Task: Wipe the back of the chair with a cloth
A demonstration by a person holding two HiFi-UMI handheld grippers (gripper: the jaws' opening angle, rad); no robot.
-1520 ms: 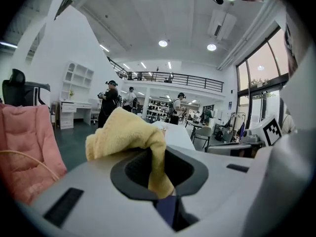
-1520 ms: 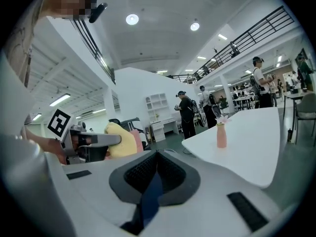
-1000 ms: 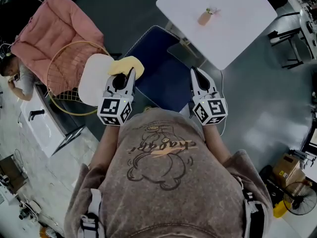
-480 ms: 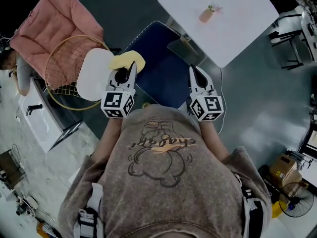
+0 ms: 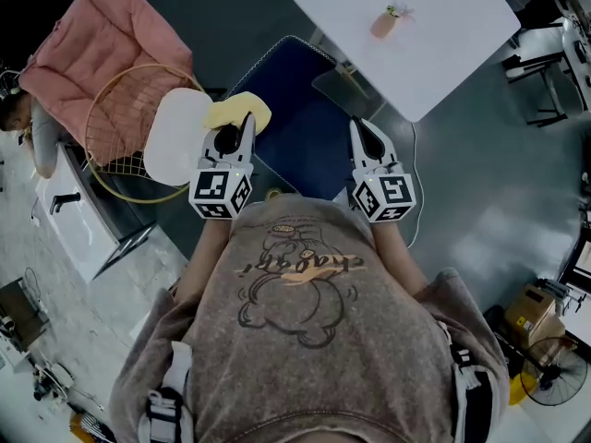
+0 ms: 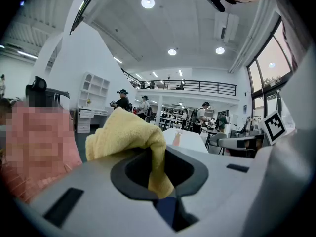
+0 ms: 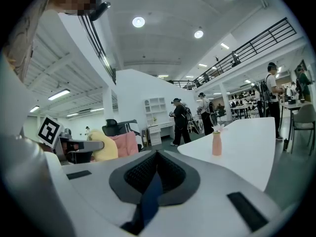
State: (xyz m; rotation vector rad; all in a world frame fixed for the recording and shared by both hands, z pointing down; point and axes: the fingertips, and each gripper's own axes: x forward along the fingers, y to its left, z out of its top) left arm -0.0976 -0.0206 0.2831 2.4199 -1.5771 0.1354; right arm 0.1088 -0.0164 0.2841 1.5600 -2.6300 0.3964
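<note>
My left gripper (image 5: pixel 247 123) is shut on a yellow cloth (image 5: pixel 238 113), which bunches up over its jaws at the left edge of the dark blue chair (image 5: pixel 297 127). In the left gripper view the cloth (image 6: pixel 126 137) fills the space above the jaws and a fold hangs down between them. My right gripper (image 5: pixel 359 126) hovers over the chair's right edge, its jaws together with nothing in them. In the right gripper view only a thin strip of blue chair (image 7: pixel 148 199) shows through the jaws.
A white table (image 5: pixel 434 53) with a small pink vase (image 5: pixel 381 25) stands just beyond the chair. To the left are a white round stool (image 5: pixel 175 141) and a rattan chair with a pink cushion (image 5: pixel 97 58). A person (image 5: pixel 39 137) is at the far left edge.
Both grippers have edged slightly forward toward the chair; the left one still holds the cloth. The head camera has shifted a little.
</note>
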